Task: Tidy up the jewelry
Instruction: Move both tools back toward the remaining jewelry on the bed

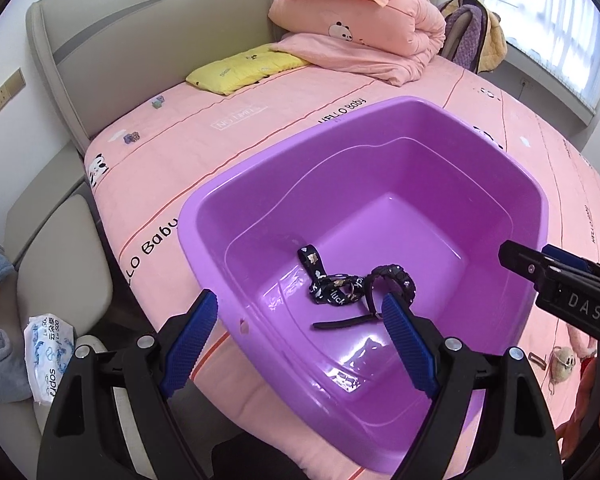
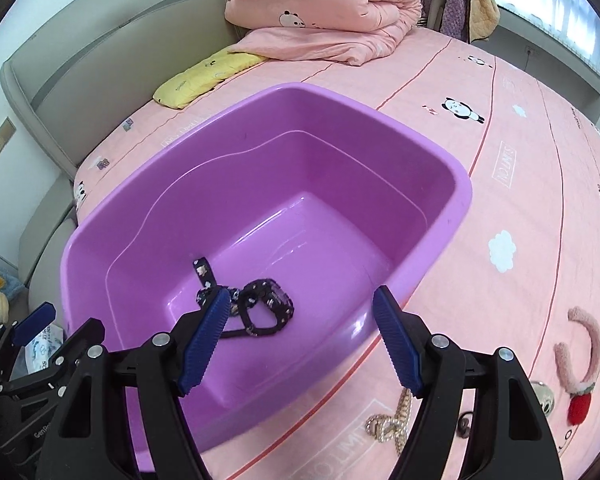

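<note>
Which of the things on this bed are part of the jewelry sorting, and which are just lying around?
Job: purple tub; black watch and printed strap inside it; gold chain and pink plush headband on the sheet.
Lying about: yellow pillow, folded pink quilt, tissue pack.

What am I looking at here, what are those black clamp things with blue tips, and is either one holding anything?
Those are two hand-held grippers; a person carries one in each hand, and each has a camera looking along its two fingers. One picture comes from the left gripper, the other from the right gripper. Both are open and hold nothing. Below them a purple plastic tub sits on a pink bed sheet. Inside the tub lie a black wristwatch and a black patterned strap. Outside it, on the sheet, lie a gold chain and a pink plush headband, not yet put away.
</note>
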Tool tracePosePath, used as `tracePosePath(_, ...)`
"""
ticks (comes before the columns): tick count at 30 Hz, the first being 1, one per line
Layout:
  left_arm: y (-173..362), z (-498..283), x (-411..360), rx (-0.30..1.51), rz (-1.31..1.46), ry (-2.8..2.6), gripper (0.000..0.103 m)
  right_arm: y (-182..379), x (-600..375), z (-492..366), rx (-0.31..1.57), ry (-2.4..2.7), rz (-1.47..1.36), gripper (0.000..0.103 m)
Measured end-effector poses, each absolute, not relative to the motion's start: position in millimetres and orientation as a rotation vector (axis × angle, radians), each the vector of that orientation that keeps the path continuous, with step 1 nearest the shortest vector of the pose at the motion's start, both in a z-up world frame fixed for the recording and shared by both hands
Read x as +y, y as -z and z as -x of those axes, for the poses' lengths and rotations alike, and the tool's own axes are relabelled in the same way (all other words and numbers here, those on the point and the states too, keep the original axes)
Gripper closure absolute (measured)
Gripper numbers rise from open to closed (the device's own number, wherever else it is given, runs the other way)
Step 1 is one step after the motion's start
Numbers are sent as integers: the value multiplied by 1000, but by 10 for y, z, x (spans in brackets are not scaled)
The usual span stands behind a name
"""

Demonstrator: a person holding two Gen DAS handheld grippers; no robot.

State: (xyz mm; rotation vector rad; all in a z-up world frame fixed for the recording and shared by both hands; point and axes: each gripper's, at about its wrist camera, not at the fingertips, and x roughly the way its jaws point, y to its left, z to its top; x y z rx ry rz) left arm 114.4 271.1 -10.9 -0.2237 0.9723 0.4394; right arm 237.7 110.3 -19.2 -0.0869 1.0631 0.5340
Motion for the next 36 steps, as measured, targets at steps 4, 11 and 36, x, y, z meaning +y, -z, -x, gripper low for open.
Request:
tracePosePath(4,57,-1010,2625,958,203,-436,19,153,836,-2187,1044,-526,37,32)
tracePosePath(11,-51,-825,2367,936,168,-380,17,92,164,-1795,1006,-468,-57,32)
tracePosePath(36,399,-345,744,998,71,-18,6,619,-2477,-232,955,-17,-322,29)
